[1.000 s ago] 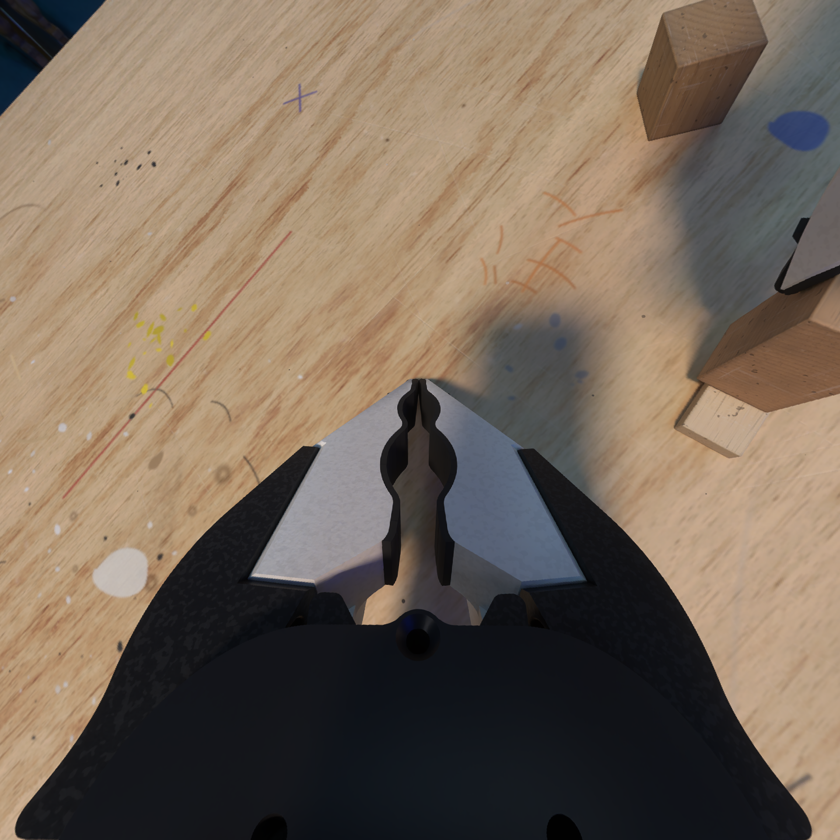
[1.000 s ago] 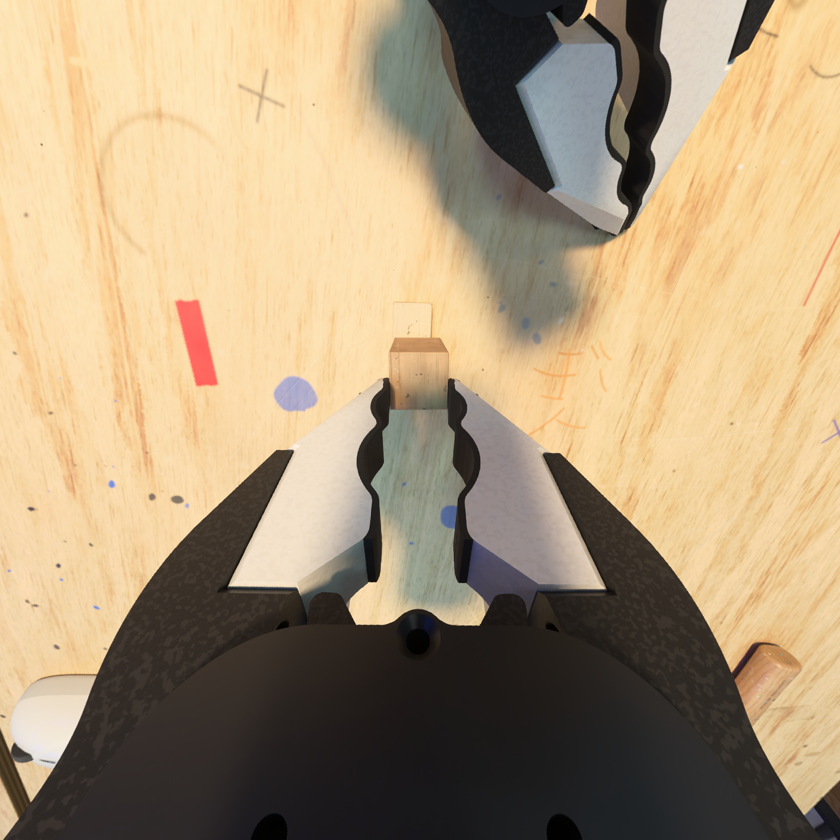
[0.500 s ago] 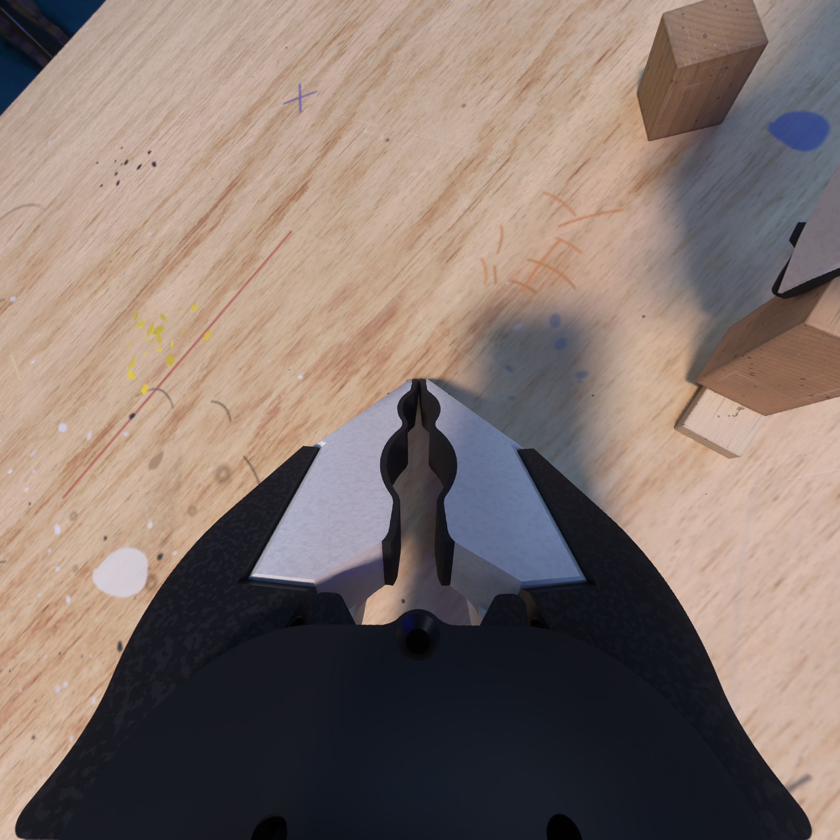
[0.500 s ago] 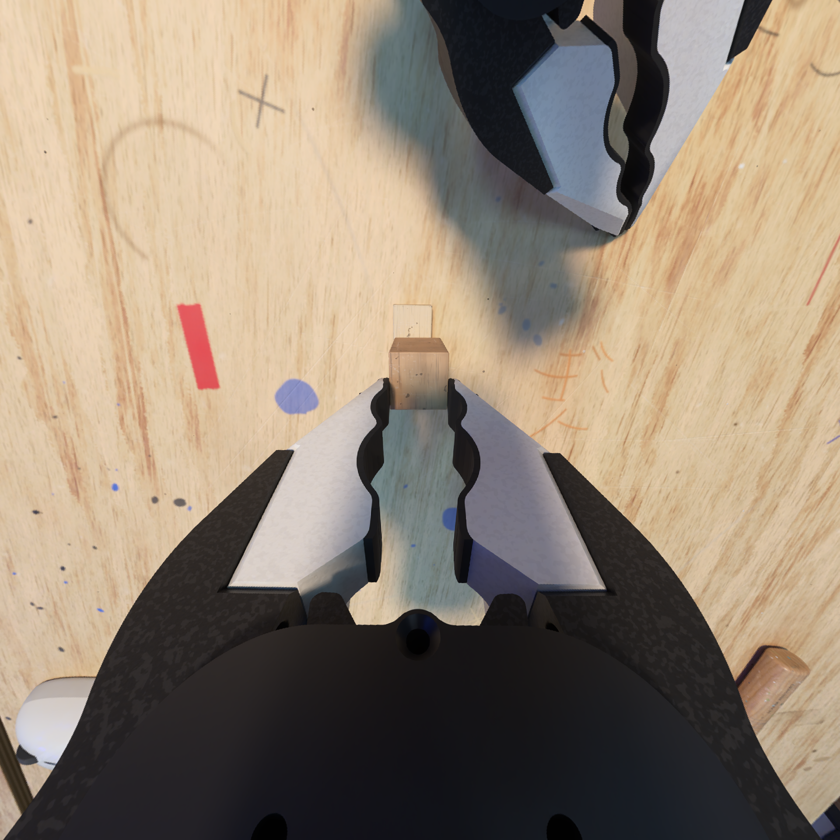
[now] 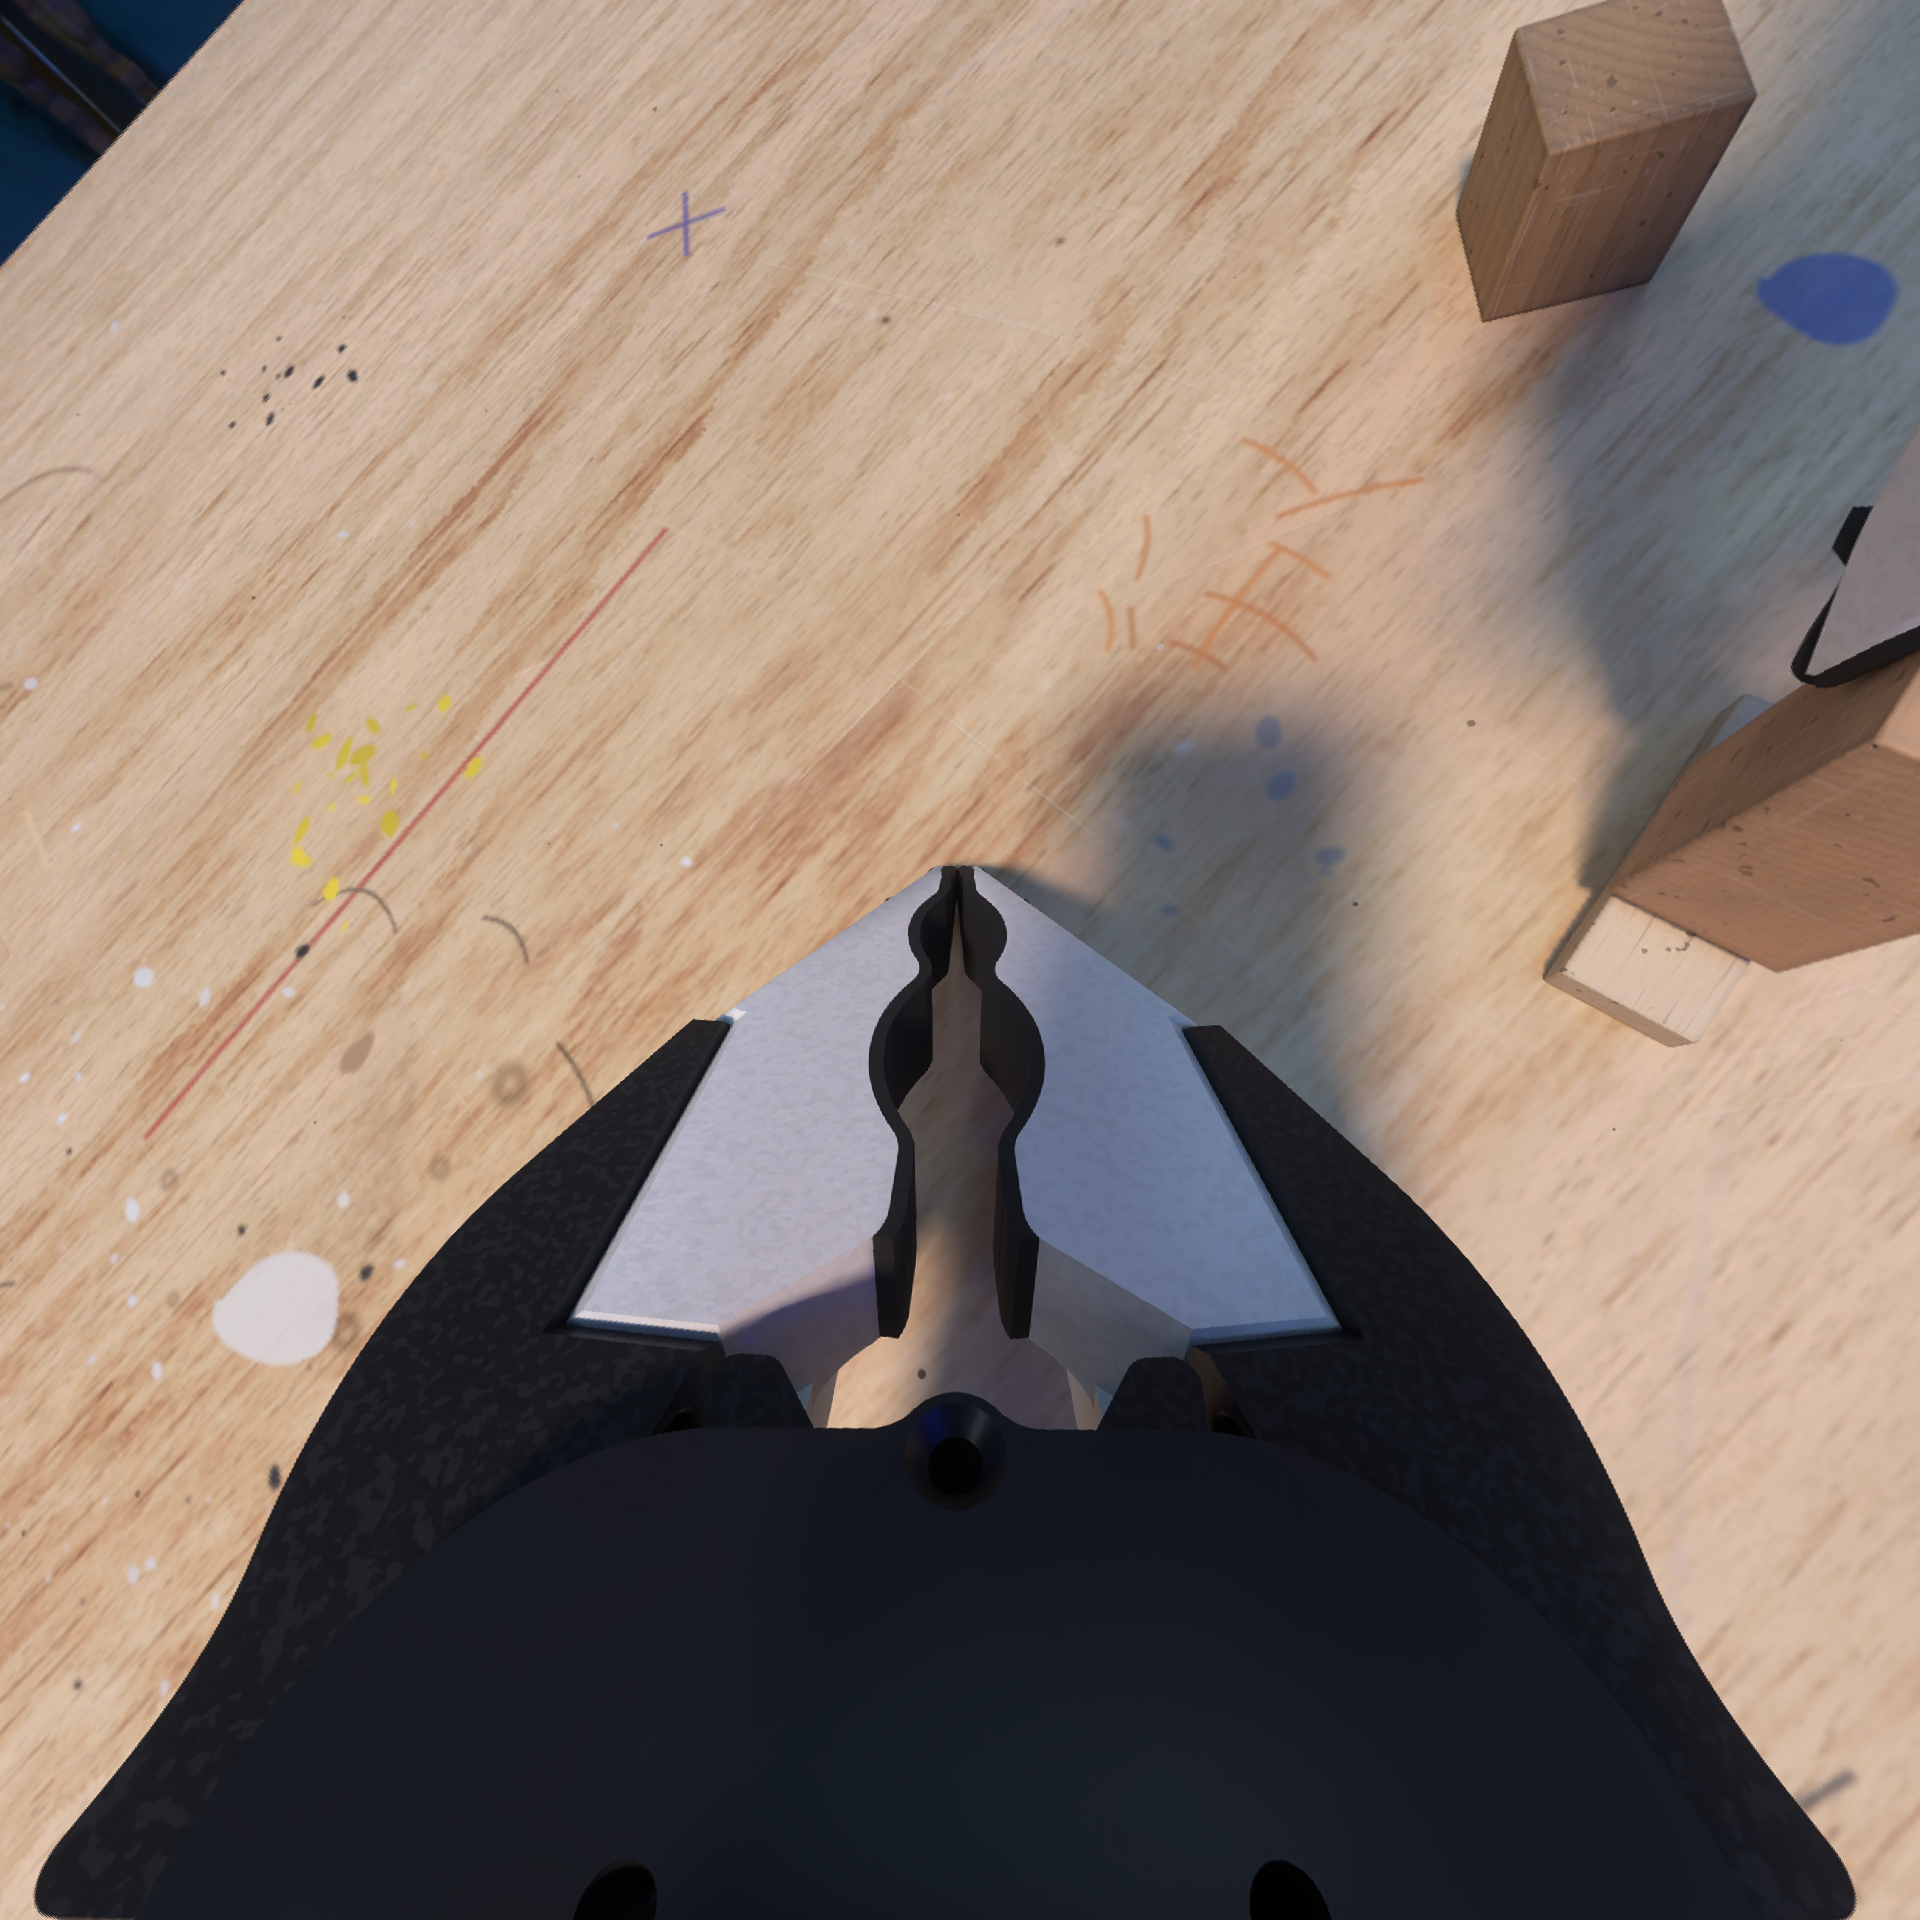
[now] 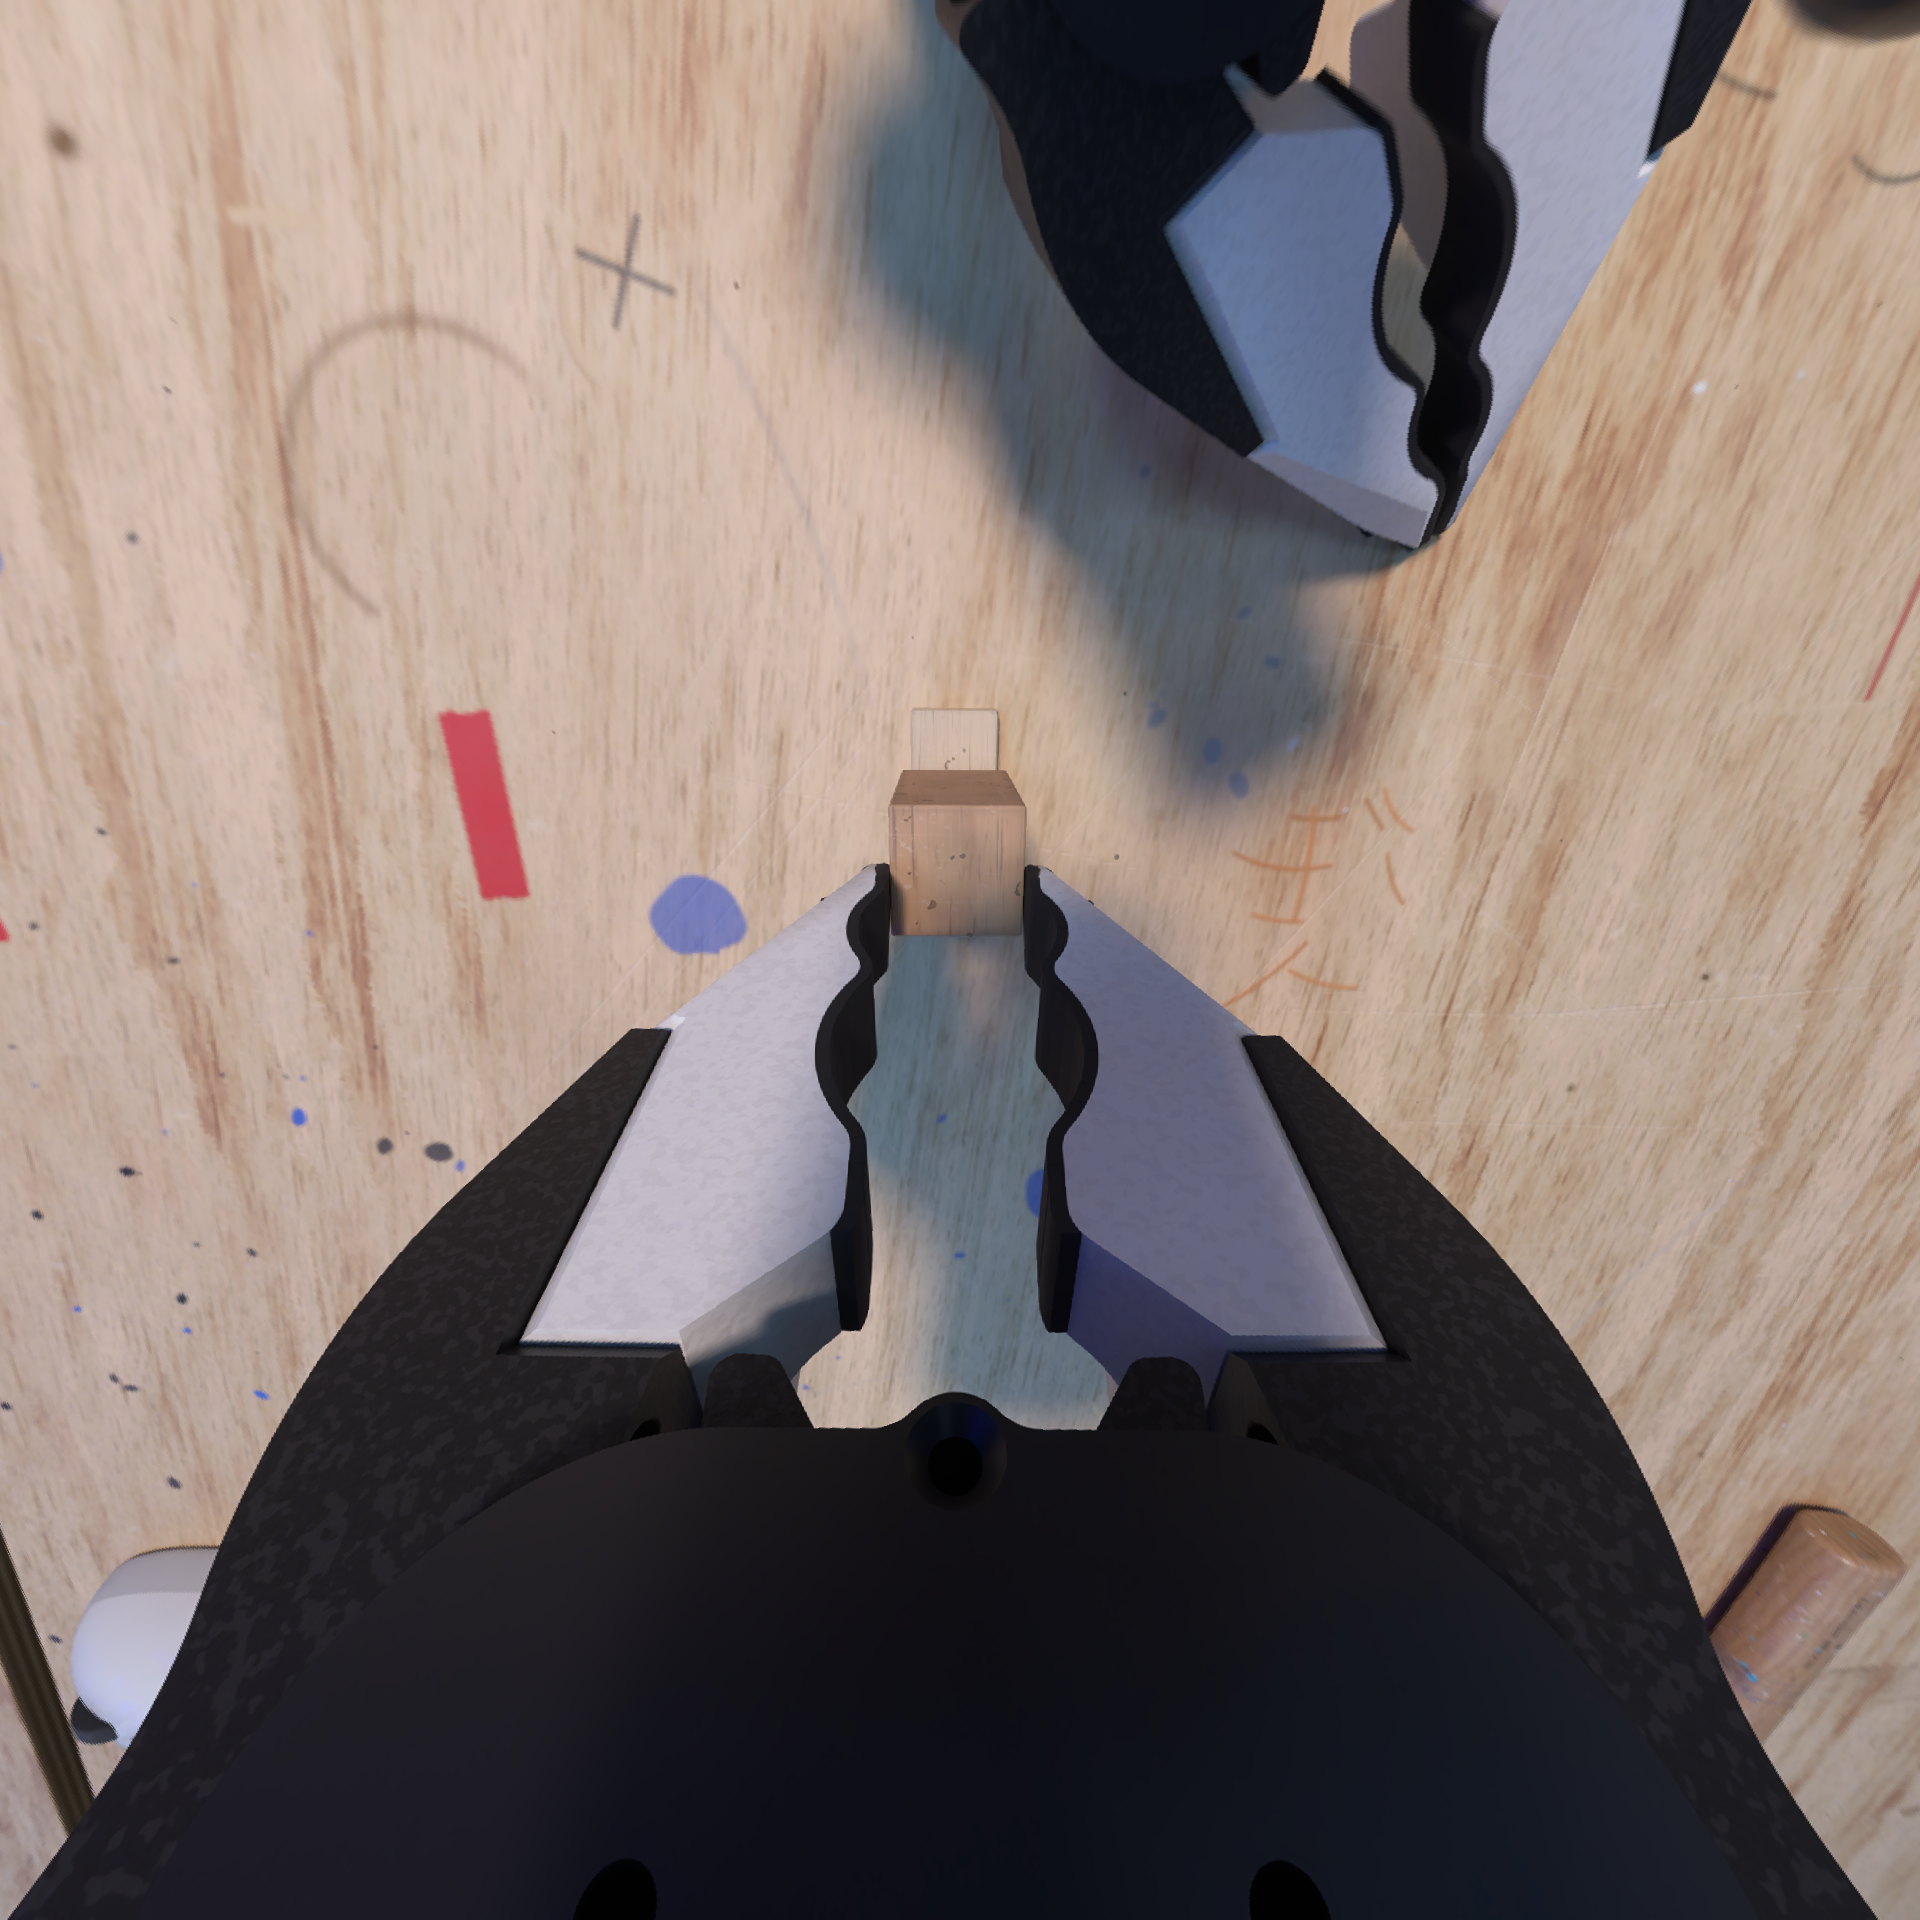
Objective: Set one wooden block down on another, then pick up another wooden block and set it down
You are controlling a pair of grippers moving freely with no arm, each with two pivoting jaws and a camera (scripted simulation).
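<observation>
Brown wooden block (image 6: pixel 957 868) pinched between right claw (image 6: pixel 957 902) tips, over pale block (image 6: pixel 954 738); left claw (image 5: pixel 955 883) closed, empty.

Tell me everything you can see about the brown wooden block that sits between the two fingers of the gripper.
The brown block is a tall, square-ended piece of mid-brown wood with fine grain and small dark specks. The right hand-held gripper grips its upper end between its fingertips. Its lower end sits over a paler, flatter block lying on the wooden table. In the left wrist view it appears to rest on that pale block, whose end sticks out from underneath. Whether it bears fully on it cannot be told.
</observation>
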